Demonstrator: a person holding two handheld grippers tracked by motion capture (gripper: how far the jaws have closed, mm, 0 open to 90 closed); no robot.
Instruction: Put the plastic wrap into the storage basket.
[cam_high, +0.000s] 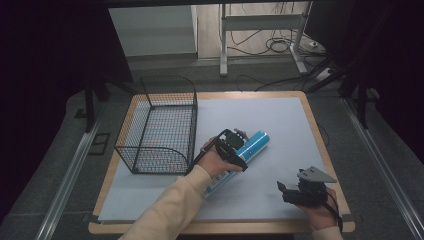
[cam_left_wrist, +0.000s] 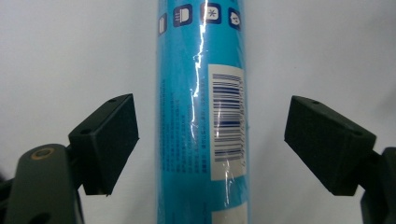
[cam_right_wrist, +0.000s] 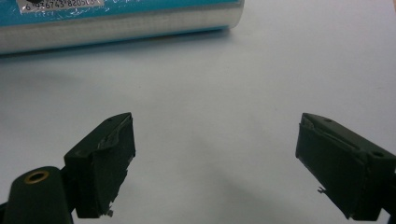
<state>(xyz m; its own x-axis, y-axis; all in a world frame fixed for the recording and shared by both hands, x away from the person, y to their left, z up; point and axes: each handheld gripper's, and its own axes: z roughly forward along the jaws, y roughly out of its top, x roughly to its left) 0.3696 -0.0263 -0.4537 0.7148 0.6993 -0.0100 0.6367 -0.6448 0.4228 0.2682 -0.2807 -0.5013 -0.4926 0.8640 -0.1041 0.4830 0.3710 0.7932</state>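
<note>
1. a blue roll (cam_high: 250, 146) wrapped in clear film lies on its side on the pale grey sheet (cam_high: 280, 125) that covers the wooden counter (cam_high: 320, 135). it sits near the sheet's middle, slanting from the person's side up toward the far right.
2. a black wire basket (cam_high: 159, 127) stands upright to the left of the blue roll, near it but apart, with its open top facing up.
3. the left tongs (cam_high: 239, 141) hang directly over the blue roll about midway along it. the left hand (cam_high: 216, 159) and cream sleeve (cam_high: 170, 210) reach in from below.
4. in the left gripper view the left tongs (cam_left_wrist: 211, 140) are spread wide. the blue roll (cam_left_wrist: 201, 116) runs straight up between the two black jaws, with a clear gap on each side, so nothing is gripped. a barcode label (cam_left_wrist: 227, 121) faces the camera on the roll.
5. the right tongs (cam_high: 287, 192) sit low to the right of the blue roll, well apart from it, near the counter's front right corner. the right hand (cam_high: 320, 212) holds them there.
6. in the right gripper view the right tongs (cam_right_wrist: 215, 163) are also wide open over bare sheet, holding nothing. the blue roll (cam_right_wrist: 116, 21) lies across the top of that view, beyond the jaws.
</note>
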